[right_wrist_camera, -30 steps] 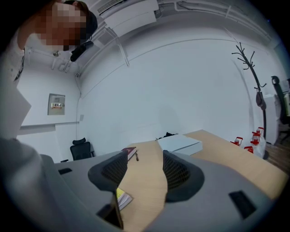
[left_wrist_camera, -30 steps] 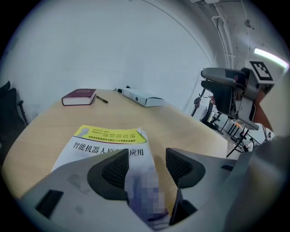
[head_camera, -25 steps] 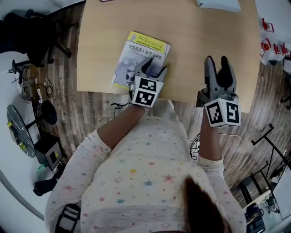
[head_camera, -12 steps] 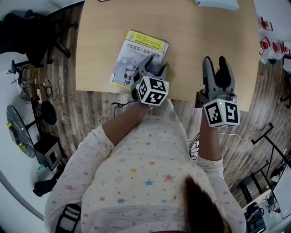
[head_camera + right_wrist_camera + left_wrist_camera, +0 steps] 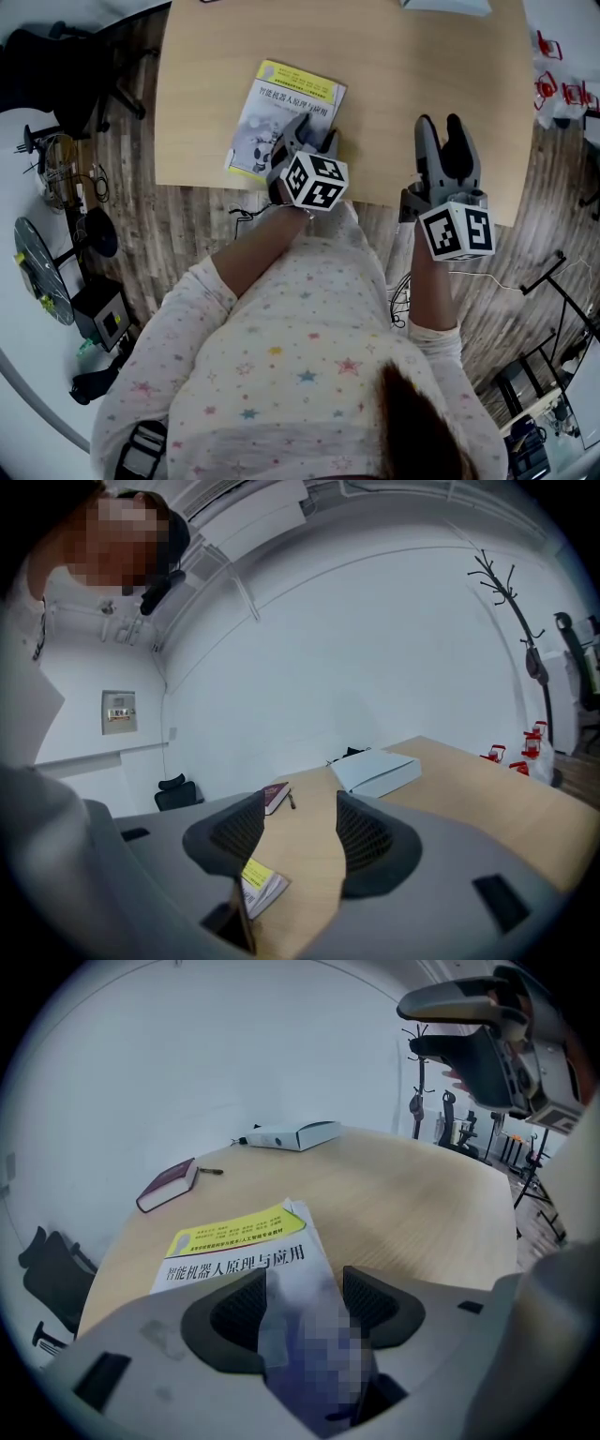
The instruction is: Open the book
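The book point(image 5: 281, 108) lies shut on the wooden table point(image 5: 403, 84) near its front edge, white cover with a yellow band up. In the left gripper view the book point(image 5: 234, 1246) runs away from me. My left gripper point(image 5: 314, 134) sits over the book's near right corner. Its jaws point(image 5: 305, 1302) stand apart with the cover's edge between them, slightly raised. My right gripper point(image 5: 446, 127) hovers open above the table's front edge, to the right of the book, with nothing between its jaws point(image 5: 300, 832).
A maroon book point(image 5: 169, 1185) with a pen beside it and a white box point(image 5: 295, 1135) lie at the far side of the table. The box point(image 5: 445, 6) shows at the top edge in the head view. An office chair point(image 5: 56, 66) stands off the left side.
My left gripper has rolled, turning its marker cube, and edged onto the book's corner. The book has slid slightly left. The right gripper has hardly moved.
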{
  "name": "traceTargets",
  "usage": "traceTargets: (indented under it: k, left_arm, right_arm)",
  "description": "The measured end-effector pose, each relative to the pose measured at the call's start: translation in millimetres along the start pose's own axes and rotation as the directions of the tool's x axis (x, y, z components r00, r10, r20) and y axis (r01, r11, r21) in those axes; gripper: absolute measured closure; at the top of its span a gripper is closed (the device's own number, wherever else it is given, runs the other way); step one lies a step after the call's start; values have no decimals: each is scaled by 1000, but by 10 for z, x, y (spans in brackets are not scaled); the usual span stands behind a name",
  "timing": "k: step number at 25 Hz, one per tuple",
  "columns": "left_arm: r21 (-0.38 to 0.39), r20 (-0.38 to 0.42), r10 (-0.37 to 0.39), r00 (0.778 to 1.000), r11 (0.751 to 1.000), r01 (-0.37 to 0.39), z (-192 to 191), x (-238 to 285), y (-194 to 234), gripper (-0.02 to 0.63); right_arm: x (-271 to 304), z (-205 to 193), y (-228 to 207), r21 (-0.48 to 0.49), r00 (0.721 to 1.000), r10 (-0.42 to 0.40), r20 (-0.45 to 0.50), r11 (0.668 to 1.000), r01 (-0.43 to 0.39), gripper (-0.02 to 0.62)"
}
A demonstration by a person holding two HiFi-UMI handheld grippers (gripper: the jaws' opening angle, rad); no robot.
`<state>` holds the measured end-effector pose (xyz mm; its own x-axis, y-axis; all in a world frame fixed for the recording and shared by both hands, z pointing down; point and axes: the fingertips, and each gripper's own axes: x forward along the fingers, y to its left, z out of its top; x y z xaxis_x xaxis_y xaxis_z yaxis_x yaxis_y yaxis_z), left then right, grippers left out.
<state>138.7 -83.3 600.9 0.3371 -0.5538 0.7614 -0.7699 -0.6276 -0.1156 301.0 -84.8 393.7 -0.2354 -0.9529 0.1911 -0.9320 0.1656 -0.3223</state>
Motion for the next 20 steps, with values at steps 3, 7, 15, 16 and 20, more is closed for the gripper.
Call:
traceTargets:
  k: [3, 7, 15, 16, 20]
  left_arm:
    - [1, -9, 3, 1000, 1000, -3, 2, 12, -22, 351]
    - [20, 1, 12, 1000, 1000, -12, -1, 10, -21, 351]
    - [2, 23, -60, 998, 998, 60, 12, -4, -19, 354]
    - [-7, 26, -75, 997, 997, 75, 21, -9, -25, 360]
    - [-56, 56, -153, 987, 986, 156, 65, -61, -50, 404]
  right_arm:
    - [-11, -5, -19, -2, 1000, -4, -6, 1000, 4, 374]
    - [-21, 34, -11, -4, 1000, 1, 6, 1000, -1, 374]
    - [-12, 35, -7, -2, 1000, 3, 10, 1000, -3, 374]
    - [-7, 42, -2, -3, 1000, 7, 13, 1000, -7, 374]
    - [-7, 62, 21, -9, 1000, 14, 10, 1000, -14, 376]
